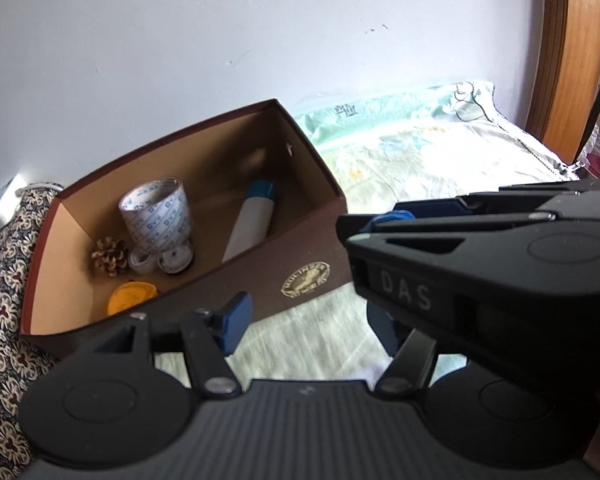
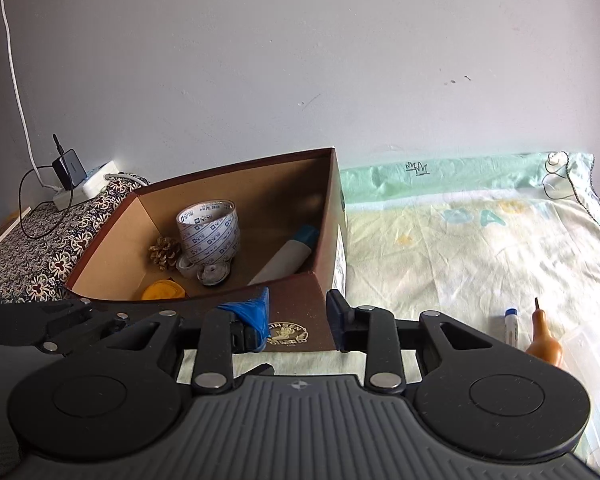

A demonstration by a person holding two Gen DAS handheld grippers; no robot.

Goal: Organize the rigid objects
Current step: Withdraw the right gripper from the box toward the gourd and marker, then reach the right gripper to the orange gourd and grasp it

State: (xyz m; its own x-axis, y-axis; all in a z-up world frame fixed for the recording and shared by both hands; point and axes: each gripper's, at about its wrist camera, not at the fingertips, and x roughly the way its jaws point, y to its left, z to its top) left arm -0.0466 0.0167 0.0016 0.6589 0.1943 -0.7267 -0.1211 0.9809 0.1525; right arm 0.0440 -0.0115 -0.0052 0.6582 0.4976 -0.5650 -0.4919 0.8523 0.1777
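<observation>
A brown cardboard box [image 1: 260,276] [image 2: 296,300] stands open on the bed. In it are a printed tape roll [image 1: 156,216] [image 2: 210,232], a pine cone [image 1: 110,256] [image 2: 165,252], a white tube with a teal cap [image 1: 252,224] [image 2: 288,256] and a yellow round piece [image 1: 130,296] [image 2: 162,291]. My left gripper [image 1: 310,326] is open in front of the box, only sheet between its fingers. My right gripper [image 2: 298,324] hovers just short of the box's front wall, jaws a little apart and empty. It crosses the right side of the left wrist view.
On the sheet to the right lie a small white vial with a blue cap [image 2: 511,326], an orange gourd-shaped piece [image 2: 544,340] and a clear plastic case [image 2: 588,360]. A patterned cushion [image 1: 4,280] borders the box's left. A charger and power strip [image 2: 70,176] sit by the wall.
</observation>
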